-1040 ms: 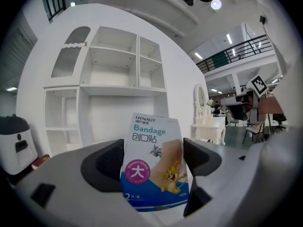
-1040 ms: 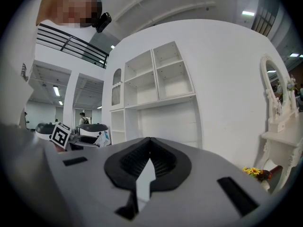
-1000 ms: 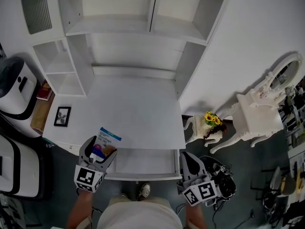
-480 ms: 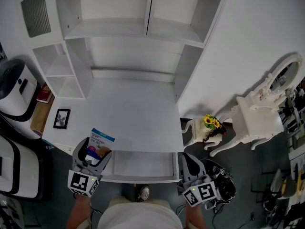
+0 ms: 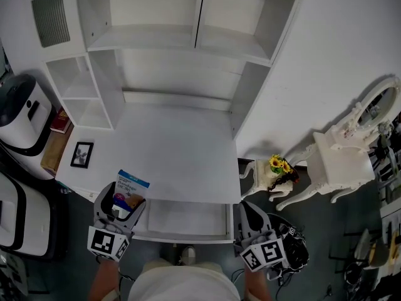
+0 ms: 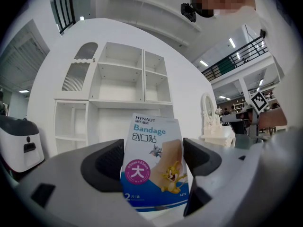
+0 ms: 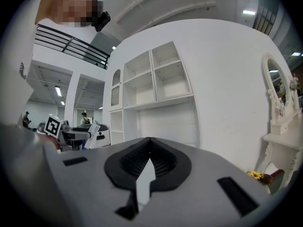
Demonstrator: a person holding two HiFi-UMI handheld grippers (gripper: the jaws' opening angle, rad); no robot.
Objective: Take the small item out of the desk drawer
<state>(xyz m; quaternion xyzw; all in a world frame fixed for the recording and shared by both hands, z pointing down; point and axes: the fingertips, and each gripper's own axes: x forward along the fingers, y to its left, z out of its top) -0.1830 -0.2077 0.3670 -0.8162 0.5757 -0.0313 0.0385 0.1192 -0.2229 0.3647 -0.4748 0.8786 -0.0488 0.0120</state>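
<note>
We hold the left gripper at about 7 o'clock in the head view, over the front left corner of the white worktop. Its fingers stand wide apart and pinch the bandage box by its two side edges. The box is blue and white with a cartoon cat and mouse. It stands upright between the pads, its printed face toward the gripper's camera and its top above the fingertips. So the box is out of the drawer, which is pulled open at 6 o'clock, just to the 3 o'clock side of this gripper.

The right gripper sits at 5 o'clock, beside the drawer's right front corner, its fingers pressed together pad to pad.

A small framed picture lies near the worktop's left edge, at 10 o'clock from the box. White shelves rise at 12 o'clock. Yellow flowers show at 1 o'clock from the right gripper.
</note>
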